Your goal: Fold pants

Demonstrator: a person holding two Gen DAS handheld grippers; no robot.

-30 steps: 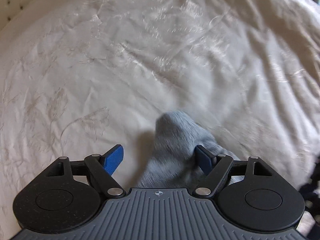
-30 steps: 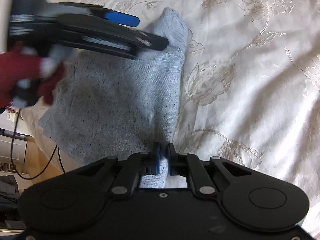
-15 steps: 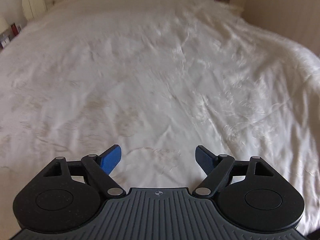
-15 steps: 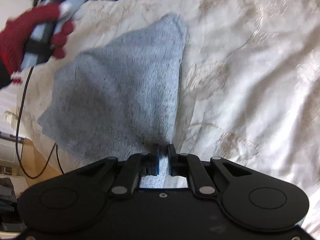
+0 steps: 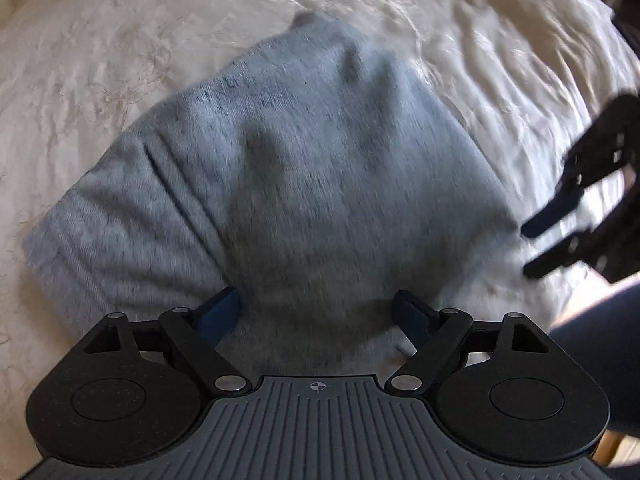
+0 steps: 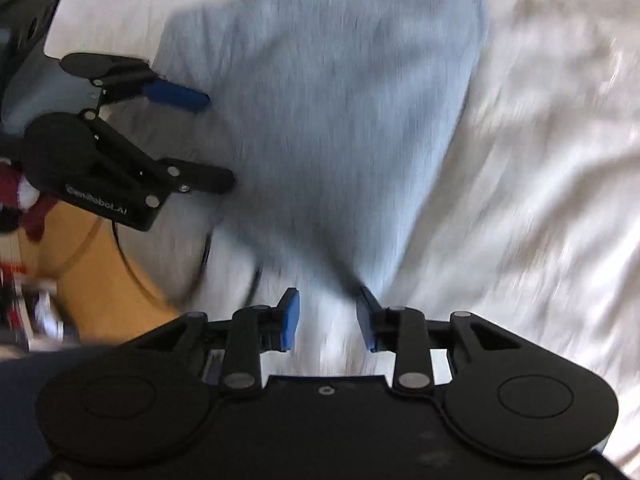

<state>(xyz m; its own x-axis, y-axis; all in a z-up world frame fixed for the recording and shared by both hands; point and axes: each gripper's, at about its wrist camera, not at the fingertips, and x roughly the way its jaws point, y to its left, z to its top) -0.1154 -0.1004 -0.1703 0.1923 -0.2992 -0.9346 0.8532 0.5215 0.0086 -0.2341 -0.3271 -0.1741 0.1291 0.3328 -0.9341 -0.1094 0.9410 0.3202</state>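
Lying as a compact grey bundle, the pants sit on the white embroidered bedspread, close to its near edge. In the left wrist view the fabric shows at least one layer lapped over another, with a ridge running diagonally across its left part. In the right wrist view the bundle reads as a roughly four-sided packet, tapering toward the near corner.

Left gripper: jaws spread wide over the near edge of the bundle, cloth beneath the gap, pads not pressing on it. Released.

Right gripper: jaws have just been opening; they stand partly apart with only bedspread showing between them. The near corner of the pants lies just beyond its fingertips. Released.

Each gripper shows in the other's view, at opposite sides of the bundle: the right, the left.

Judgement: folding looks largely done, since the garment is reduced to a small packet and neither gripper holds it. Edges look uneven; motion blur hides detail. Possibly left: one more fold or a squaring-up.
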